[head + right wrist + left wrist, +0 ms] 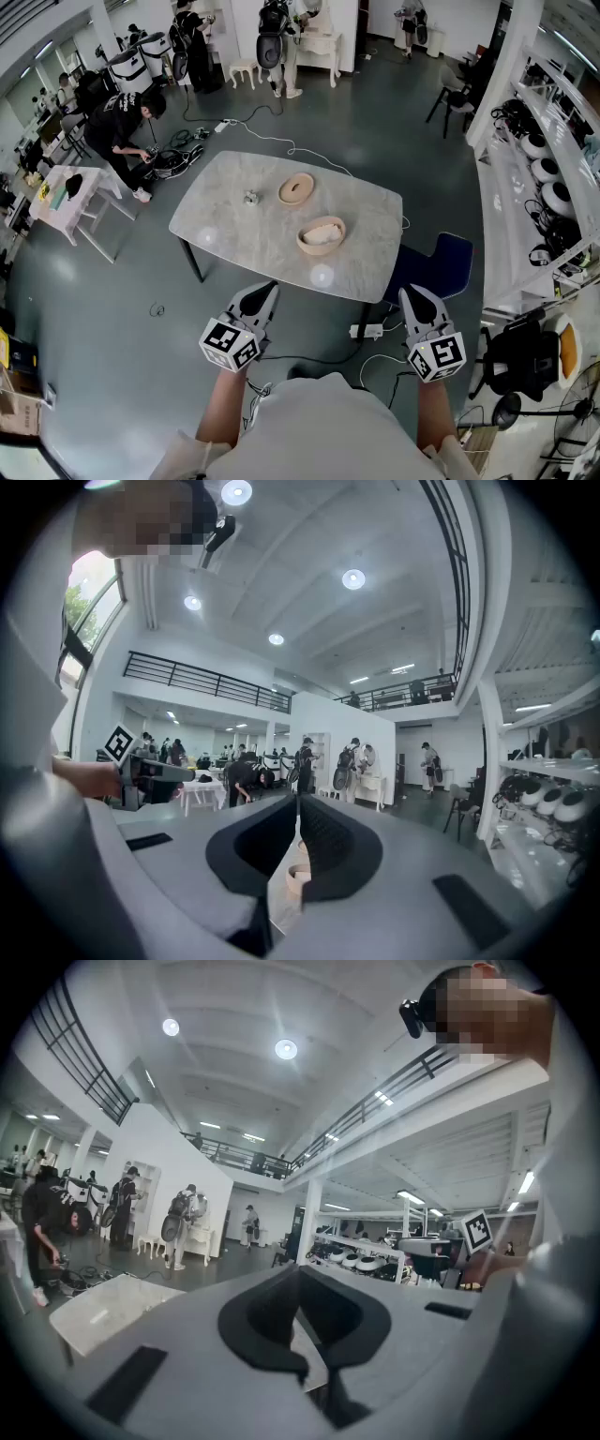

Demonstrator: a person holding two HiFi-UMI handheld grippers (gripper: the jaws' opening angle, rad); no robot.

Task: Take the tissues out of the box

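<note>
Left gripper [266, 292] and right gripper [413, 294] hover before the table [234, 239], jaws pressed together, empty; round tissue box [321, 234] sits well ahead.

Lighting is bright and even, supplied by round ceiling lamps [353, 578] and a window [89, 597]. Lamp reflections glare on the table [234, 239]. Gripper views bend strongly at the edges, with black corners; nearest surfaces are soft.
</note>
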